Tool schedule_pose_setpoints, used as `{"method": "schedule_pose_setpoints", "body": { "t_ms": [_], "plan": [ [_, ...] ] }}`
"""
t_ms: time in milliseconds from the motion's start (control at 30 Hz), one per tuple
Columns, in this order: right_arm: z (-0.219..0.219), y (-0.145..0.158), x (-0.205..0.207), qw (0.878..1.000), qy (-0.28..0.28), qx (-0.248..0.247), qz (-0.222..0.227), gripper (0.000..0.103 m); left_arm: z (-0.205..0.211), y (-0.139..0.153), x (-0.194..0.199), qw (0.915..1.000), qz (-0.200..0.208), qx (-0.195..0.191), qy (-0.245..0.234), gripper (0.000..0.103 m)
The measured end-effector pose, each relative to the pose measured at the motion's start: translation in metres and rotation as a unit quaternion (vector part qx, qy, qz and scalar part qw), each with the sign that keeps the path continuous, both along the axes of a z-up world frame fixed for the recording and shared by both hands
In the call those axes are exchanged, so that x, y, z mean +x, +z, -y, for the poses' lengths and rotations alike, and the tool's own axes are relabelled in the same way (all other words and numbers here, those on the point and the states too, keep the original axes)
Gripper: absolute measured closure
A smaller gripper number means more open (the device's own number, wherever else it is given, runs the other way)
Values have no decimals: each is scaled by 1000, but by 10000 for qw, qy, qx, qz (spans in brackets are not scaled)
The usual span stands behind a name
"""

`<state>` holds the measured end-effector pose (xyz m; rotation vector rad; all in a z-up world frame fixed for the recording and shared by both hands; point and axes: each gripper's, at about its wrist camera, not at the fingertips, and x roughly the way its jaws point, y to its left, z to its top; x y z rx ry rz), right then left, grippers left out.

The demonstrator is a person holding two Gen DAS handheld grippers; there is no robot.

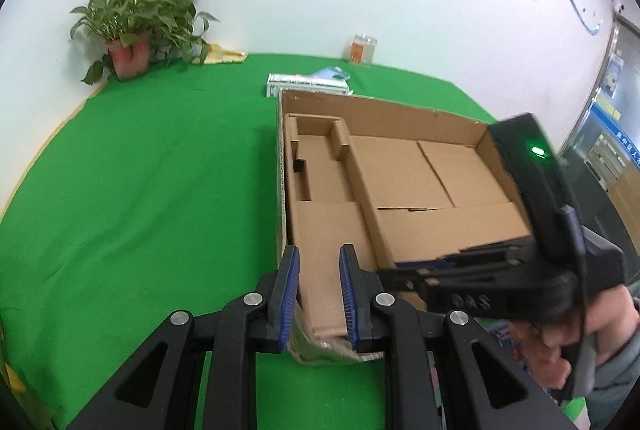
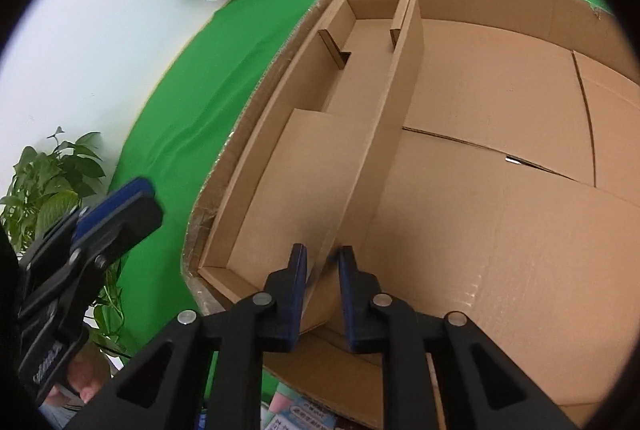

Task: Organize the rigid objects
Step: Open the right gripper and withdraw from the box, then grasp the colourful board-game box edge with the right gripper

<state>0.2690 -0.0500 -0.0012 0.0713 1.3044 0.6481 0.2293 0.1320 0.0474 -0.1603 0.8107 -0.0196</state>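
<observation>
An open brown cardboard box (image 1: pixel 400 165) lay on the green table (image 1: pixel 160 169), a narrow cardboard insert tray (image 2: pixel 320 133) standing along its left inner wall.

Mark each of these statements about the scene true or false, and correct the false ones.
1. The cardboard box sits on a green tablecloth. True.
2. A potted plant stands inside the box. False: it stands on the table near the wall, outside the box.
3. The right gripper straddles the edge of a cardboard insert in the box. True.
4. The left gripper holds the glass jar. False: the jar stands far off by the wall.
</observation>
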Motion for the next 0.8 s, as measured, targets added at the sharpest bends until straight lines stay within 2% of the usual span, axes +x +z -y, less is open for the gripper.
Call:
{"method": "schedule_pose_setpoints", "body": {
  "t_ms": [33, 100, 133, 167, 200, 233, 267, 300, 367, 400, 433, 567, 633, 700, 733, 800],
  "plan": [
    [0, 0, 0, 10000, 3, 6, 49, 87, 0, 1, -7, 10000, 63, -67, -26, 79],
    [2, 0, 0, 10000, -23, 59, 60, 85, 4, 2, -23, 9998, 181, -116, -36, 56],
    [6, 2, 0, 9999, -77, 80, 96, 86, 7, 3, -31, 9997, 235, -91, 1, 33],
    [14, 9, -4, 9993, -248, 8, 281, 79, 10, 4, -41, 9994, 349, -59, 45, 19],
    [20, 15, -7, 9982, -390, -47, 445, 61, 12, 6, -50, 9989, 467, -69, 30, 17],
    [30, 25, -13, 9964, -554, -70, 641, 49, 14, 8, -57, 9985, 547, -97, 6, 16],
    [42, 36, -22, 9937, -735, -50, 847, 23, 17, 9, -67, 9982, 592, -137, -7, 15],
    [57, 48, -32, 9902, -897, 21, 1075, 16, 19, 10, -75, 9978, 635, -189, -4, 15],
    [88, 67, -55, 9850, -1059, 92, 1361, 15, 24, 15, -91, 9963, 787, -347, 83, 14],
    [98, 72, -63, 9832, -1105, 57, 1451, 15, 27, 16, -100, 9958, 817, -388, 107, 11],
    [110, 78, -77, 9791, -1197, -69, 1641, 14, 34, 18, -110, 9956, 845, -379, 111, 1],
    [139, 87, -125, 9640, -1335, -535, 2237, 10, 66, 23, -139, 9955, 946, -83, 8, 1],
    [143, 88, -149, 9563, -1373, -793, 2456, 10, 81, 21, -146, 9963, 855, -70, 16, 1],
    [147, 87, -166, 9512, -1446, -844, 2593, 10, 95, 18, -153, 9969, 774, -134, -5, 3],
    [151, 87, -174, 9514, -1449, -762, 2609, 10, 99, 18, -152, 9971, 749, -157, -27, 11],
    [157, 87, -188, 9501, -1422, -666, 2695, 12, 109, 14, -157, 9981, 568, -239, -89, 38]
  ]
}}
